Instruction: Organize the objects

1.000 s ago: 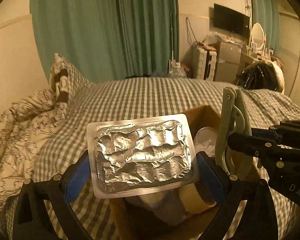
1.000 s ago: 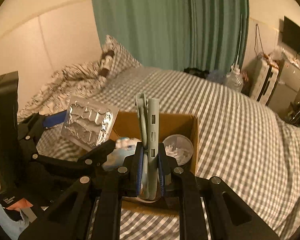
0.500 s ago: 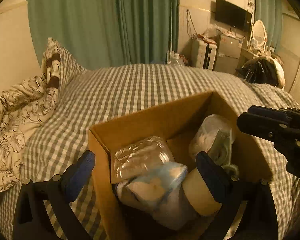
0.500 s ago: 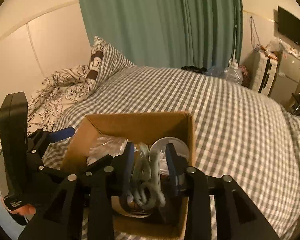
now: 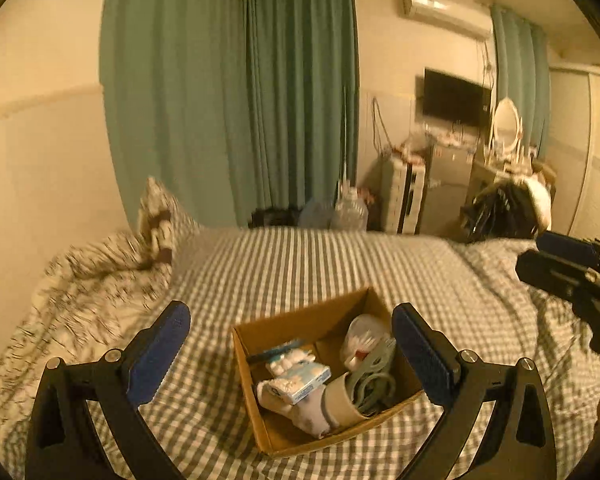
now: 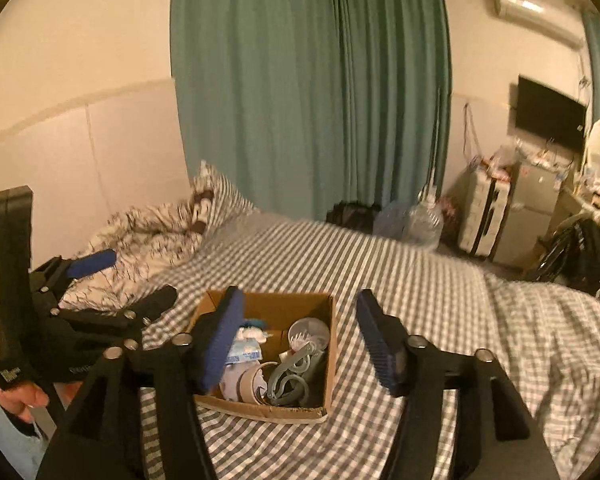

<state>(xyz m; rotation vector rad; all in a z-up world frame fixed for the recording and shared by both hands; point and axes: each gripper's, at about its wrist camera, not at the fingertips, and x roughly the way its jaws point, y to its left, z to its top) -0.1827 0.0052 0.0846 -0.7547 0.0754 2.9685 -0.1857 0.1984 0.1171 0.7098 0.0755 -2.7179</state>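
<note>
Cardboard box (image 5: 256,396), one only, sitting low and centre in both wrist views on the grey-checked bedspread (image 5: 300,268), already loaded. Inside, counted as far as visible: one grey-green plastic clamp (image 5: 374,380) at the box's right side, one roll of beige tape (image 5: 342,402) just beside it, one small blue-and-white packet (image 5: 306,380) lying over something white and soft, one clear round container (image 5: 364,340) of small items toward the far right corner, plus a dark-blue sliver near the far wall, too small to name. Foil blister pack not discernible among the contents. Left gripper (image 5: 288,356) raised above the box, blue-padded fingers spread wide, nothing between them. Right gripper (image 6: 300,336) likewise above and back from the box, fingers spread apart and empty. No loose items visible on the bedspread around the box in either view; only one rumpled patterned duvet (image 6: 148,236) and one checked pillow (image 6: 216,192) at left, well apart. Judged from that: gathering apparently done or very nearly so, with perhaps nothing left beyond tidying the contents or moving the box. Elsewhere, beyond the bed: green curtains (image 5: 236,100) across the upper centre, one wall television (image 5: 456,100) at upper right.
</note>
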